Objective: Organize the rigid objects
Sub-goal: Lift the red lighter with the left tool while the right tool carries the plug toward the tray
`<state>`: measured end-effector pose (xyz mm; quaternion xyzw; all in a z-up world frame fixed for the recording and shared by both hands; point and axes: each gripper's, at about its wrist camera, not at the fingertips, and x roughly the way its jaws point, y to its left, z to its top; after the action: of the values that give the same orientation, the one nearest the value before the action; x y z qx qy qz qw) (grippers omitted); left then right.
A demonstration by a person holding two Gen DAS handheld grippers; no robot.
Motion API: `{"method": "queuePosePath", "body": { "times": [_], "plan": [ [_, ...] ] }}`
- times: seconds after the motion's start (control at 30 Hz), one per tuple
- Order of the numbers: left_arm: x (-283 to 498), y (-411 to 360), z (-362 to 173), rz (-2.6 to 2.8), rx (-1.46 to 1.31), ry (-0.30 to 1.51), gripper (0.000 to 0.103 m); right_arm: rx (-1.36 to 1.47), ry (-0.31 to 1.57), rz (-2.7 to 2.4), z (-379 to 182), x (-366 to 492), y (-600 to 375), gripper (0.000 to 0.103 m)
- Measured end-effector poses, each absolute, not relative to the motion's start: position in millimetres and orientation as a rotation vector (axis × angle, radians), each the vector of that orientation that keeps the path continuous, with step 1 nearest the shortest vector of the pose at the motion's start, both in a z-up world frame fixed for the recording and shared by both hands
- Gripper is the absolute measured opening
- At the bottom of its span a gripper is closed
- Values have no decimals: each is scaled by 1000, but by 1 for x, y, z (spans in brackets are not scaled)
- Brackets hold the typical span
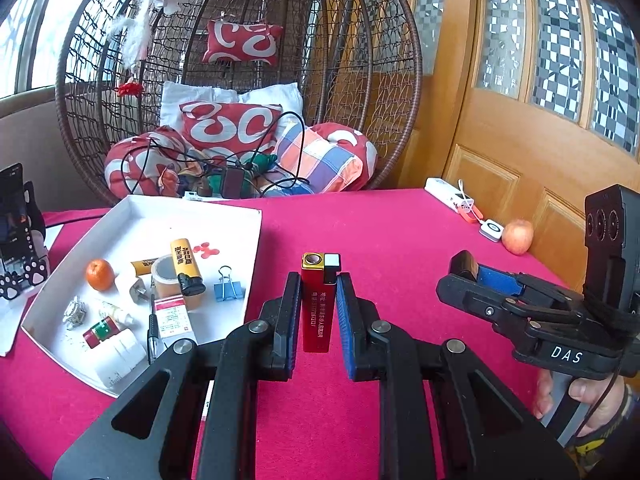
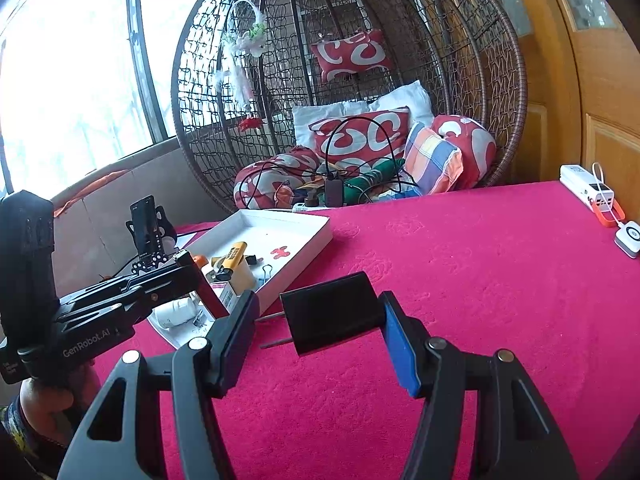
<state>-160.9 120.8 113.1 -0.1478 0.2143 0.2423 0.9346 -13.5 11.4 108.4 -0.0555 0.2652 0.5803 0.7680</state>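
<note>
Left wrist view: shallow white cardboard tray (image 1: 240, 216) already holds approx. a dozen small items. Left gripper (image 1: 318, 312) fingers clamp a slim red metal lighter (image 1: 316, 304), right of tray. Right gripper (image 2: 320, 320) grips a black plastic plug adapter (image 2: 332, 318); both w/ no place in tray yet.

Wide bare stretch of red tablecloth (image 2: 460, 280) ahead and off to the right, nothing on it until the far right edge, where the white power bank (image 2: 586, 188), the small white square device (image 2: 628, 238) and an apple (image 1: 517, 237) sit near the wooden door (image 1: 540, 152). On the left the white tray (image 1: 256, 240) blocks the way, its raised wall standing above the cloth and its near half crowded: yellow lighter (image 1: 185, 264), tape roll (image 1: 168, 276), blue binder clip (image 1: 228, 288), orange (image 1: 100, 275). Its far half lies mostly bare. Past the tray the phone stand (image 2: 148, 236) rises at the table's left edge. Behind the table the wicker hanging chair (image 2: 500, 100) closes off the back.
</note>
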Motion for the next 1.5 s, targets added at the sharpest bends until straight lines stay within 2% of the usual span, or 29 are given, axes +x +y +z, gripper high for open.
{"method": "queuePosePath", "body": {
  "times": [1.5],
  "plan": [
    [-202,164,116,573,-391,364,17,-179,578,1315,111,-34,47,61]
  ]
}}
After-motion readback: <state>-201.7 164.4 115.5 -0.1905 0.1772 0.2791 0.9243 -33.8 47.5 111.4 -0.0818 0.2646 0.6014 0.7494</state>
